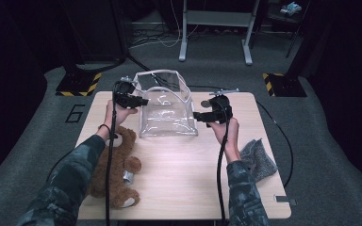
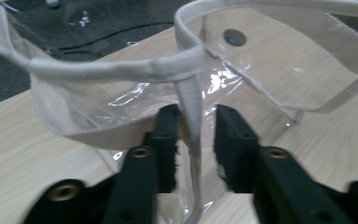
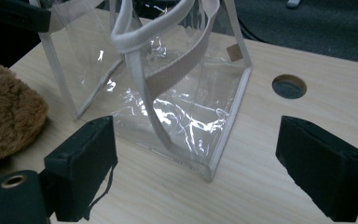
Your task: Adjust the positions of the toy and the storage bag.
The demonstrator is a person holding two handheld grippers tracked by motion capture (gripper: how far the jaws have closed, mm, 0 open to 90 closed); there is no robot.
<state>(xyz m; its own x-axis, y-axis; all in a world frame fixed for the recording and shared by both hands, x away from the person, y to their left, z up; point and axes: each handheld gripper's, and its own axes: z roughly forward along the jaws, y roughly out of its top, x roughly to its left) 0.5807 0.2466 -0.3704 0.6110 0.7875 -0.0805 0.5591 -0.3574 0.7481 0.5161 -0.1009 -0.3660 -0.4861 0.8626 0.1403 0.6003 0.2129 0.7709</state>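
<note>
The tabletop (image 1: 184, 160) has a clear bag (image 1: 166, 106) standing upright near its far edge, mouth open to the top, with a teddy (image 1: 118, 169) lying at the near left and a grey cloth (image 1: 259, 157) at the near right. Looks like the bag is being held open so the teddy can go in. The left gripper (image 1: 139, 100) is at the bag's left side; in the left gripper view its jaws sit a little apart with the white strap (image 2: 189, 116) running up between them, and I'd say the pads aren't pinching it right now. The right gripper (image 1: 199, 116) is just off the bag's right side, jaws wide apart and holding nothing. My tip: get a firm pinch on that strap or rim first, then keep the mouth pulled wide and the bag upright.
</note>
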